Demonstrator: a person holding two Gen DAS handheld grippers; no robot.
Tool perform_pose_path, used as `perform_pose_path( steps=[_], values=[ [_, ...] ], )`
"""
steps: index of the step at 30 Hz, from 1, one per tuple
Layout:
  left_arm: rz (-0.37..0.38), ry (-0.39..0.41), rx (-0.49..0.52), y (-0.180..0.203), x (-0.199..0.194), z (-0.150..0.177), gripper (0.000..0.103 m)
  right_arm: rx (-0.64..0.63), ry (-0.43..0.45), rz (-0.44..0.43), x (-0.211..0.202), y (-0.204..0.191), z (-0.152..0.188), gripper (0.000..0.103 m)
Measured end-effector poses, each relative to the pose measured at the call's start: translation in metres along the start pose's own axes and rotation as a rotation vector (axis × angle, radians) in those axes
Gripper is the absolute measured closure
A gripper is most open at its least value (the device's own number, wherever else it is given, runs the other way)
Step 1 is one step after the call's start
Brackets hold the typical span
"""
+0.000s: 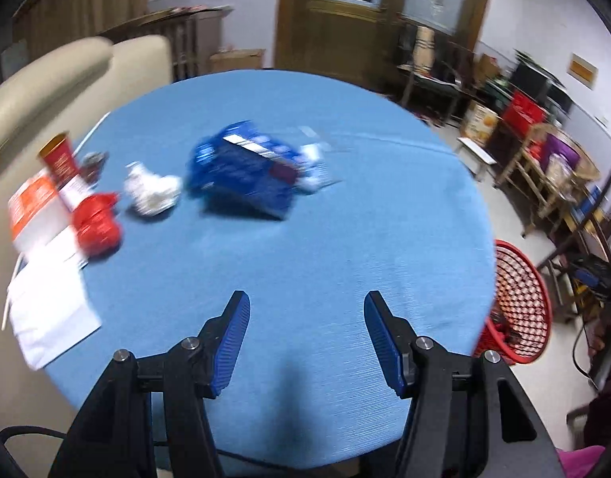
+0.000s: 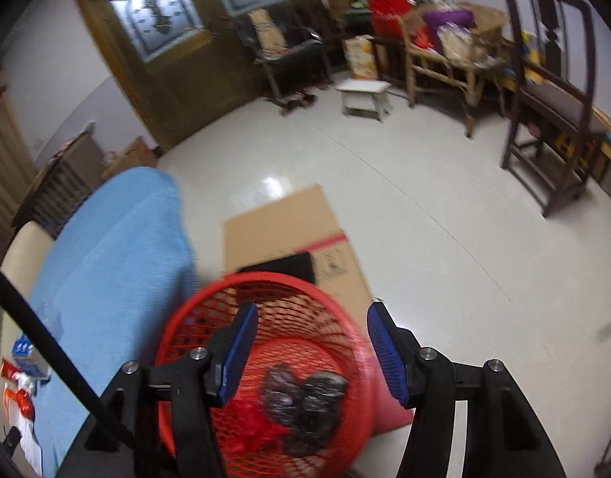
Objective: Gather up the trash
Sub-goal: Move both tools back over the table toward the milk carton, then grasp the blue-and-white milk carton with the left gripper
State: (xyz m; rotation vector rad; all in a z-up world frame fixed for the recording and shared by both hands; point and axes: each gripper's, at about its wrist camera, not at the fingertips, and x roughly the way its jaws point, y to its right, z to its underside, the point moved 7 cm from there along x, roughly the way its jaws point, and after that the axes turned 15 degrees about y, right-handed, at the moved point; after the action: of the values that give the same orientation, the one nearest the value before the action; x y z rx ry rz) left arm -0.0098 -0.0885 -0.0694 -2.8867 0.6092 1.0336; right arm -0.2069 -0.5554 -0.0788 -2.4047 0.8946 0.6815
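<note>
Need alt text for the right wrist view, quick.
Open, empty right gripper above a red mesh basket on the floor holding a dark crumpled bag and red wrapper. Blue-clothed table at left.

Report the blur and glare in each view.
Left wrist: blue package and crumpled white paper are motion-smeared, gripper fingers sharp. Right wrist: red basket rim blurred; bright glare patch on the floor.

On the round table [image 1: 345, 239], a snack bag [image 1: 245, 171] lies centrally; a crumpled tissue [image 1: 152, 193] lies to its left, then a crushed wrapper [image 1: 98, 223] and a paper cup [image 1: 64, 167]. Paper sheets [image 1: 50, 310] lie at the table's left edge. A mesh basket [image 2: 265, 358] stands on the floor right of the table, a dark bag [image 2: 305, 402] inside.
</note>
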Motion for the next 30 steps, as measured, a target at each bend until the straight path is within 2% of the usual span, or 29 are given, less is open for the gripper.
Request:
perform_pose_path(
  steps=[8, 20, 25, 30],
  values=[
    [-0.090, 0.017, -0.087, -0.058, -0.013, 0.008, 0.042, -0.154, -0.024, -0.216, -0.008, -0.120, 0.014, 0.041],
    [-0.155, 0.005, -0.154, -0.107, -0.019, 0.024, 0.042, -0.335, -0.114, -0.467, -0.020, -0.275, 0.072, 0.041],
    [-0.171, -0.007, -0.211, -0.124, -0.018, 0.028, 0.042, -0.395, -0.164, -0.541, -0.023, -0.317, 0.101, 0.041],
    [-0.140, -0.010, -0.228, -0.119, -0.008, 0.014, 0.042, -0.407, -0.196, -0.556, -0.016, -0.329, 0.121, 0.041]
  ],
)
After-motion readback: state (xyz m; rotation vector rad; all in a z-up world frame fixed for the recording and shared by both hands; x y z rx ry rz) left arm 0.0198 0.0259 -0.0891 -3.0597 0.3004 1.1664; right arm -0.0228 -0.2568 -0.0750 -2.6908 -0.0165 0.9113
